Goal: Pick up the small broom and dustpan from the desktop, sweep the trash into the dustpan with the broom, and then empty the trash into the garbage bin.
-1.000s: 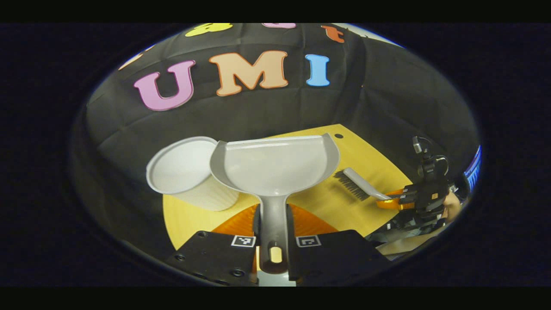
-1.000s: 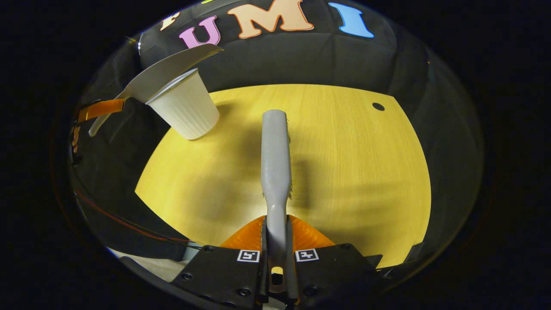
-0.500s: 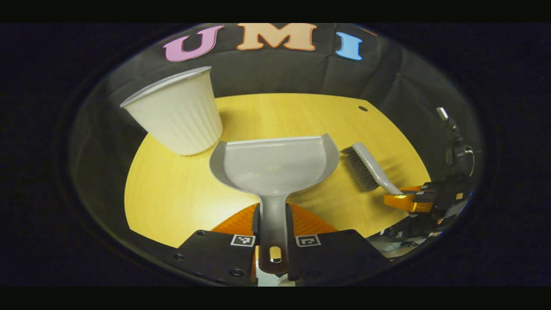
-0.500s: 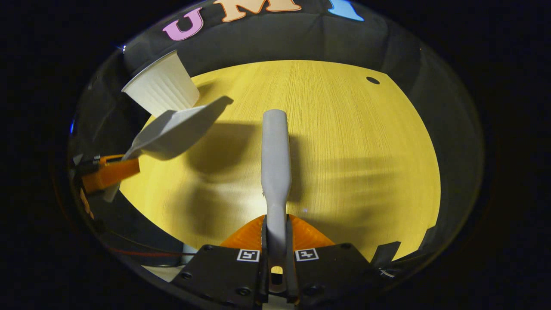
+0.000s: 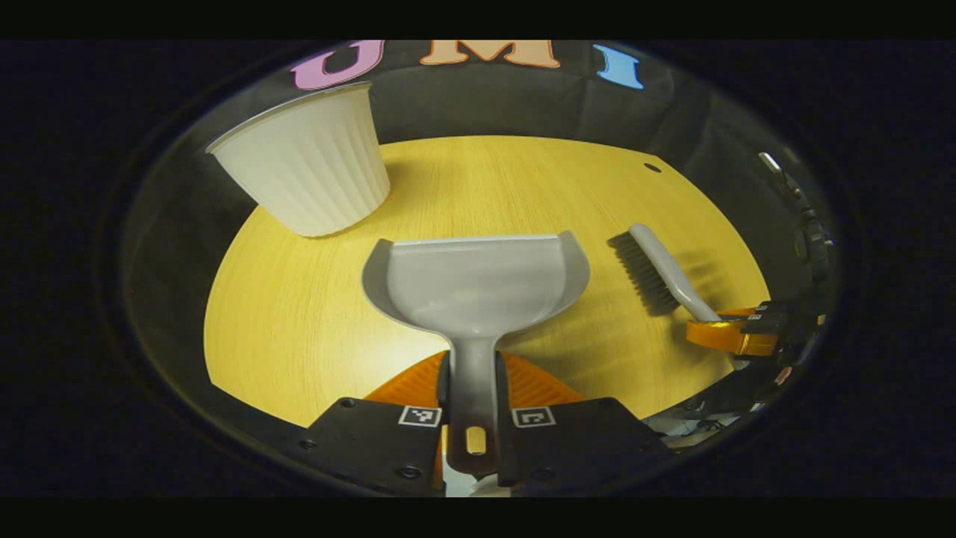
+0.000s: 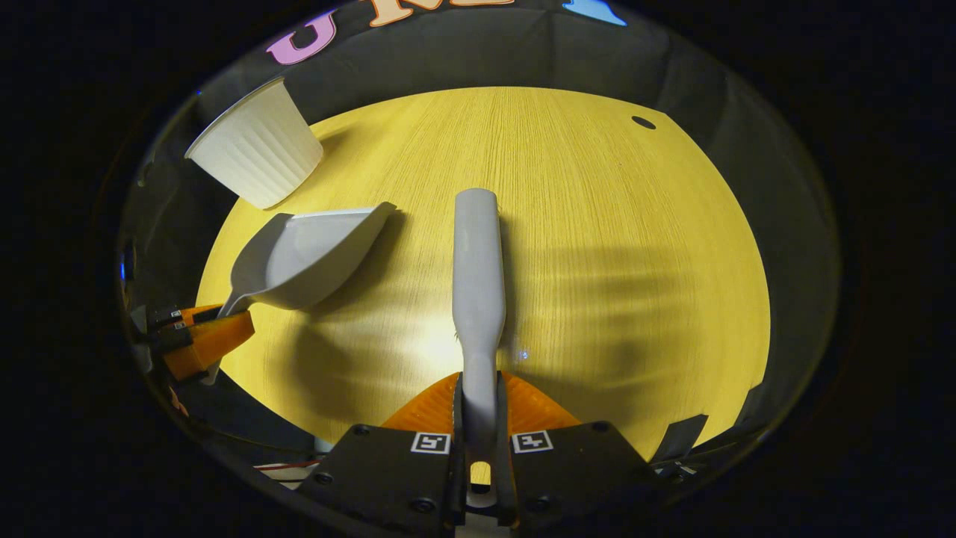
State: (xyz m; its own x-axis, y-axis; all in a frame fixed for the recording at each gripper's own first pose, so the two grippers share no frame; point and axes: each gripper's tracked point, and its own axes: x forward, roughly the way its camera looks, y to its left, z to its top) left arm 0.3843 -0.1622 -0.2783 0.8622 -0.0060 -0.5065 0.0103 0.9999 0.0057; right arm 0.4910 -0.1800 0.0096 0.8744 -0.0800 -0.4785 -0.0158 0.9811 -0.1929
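Left gripper view has the left gripper clenched on the handle of the grey dustpan, both fingers pressing the stem from either side. The pan is held out low over the yellow wooden desktop, and its inside looks bare of trash. A white ribbed paper cup, which appears to serve as the garbage bin, stands upright near the desktop's far left edge, just beyond the pan's left corner and apart from it. Toward the right edge the small broom hangs bristles-down, gripped by its handle.

Right gripper view shows the right gripper grasping the broom by its narrow neck, jaws closed tight on it, the broom's back pointing toward the desktop's far edge. The dustpan sits off to the left with its front lip low, close to the desktop or touching it; I cannot tell which. The cup stands behind it at the far left corner. No trash is visible on the wood in either view, so the emptying appears done and setting the tools down is likely what remains.

The risks from here are modest. Swinging the pan leftward could clip the light cup and tip it over the near edge, spilling what it holds. Releasing either tool while it hangs above the wood could let it bounce or slide off an edge, since both handles are smooth plastic.
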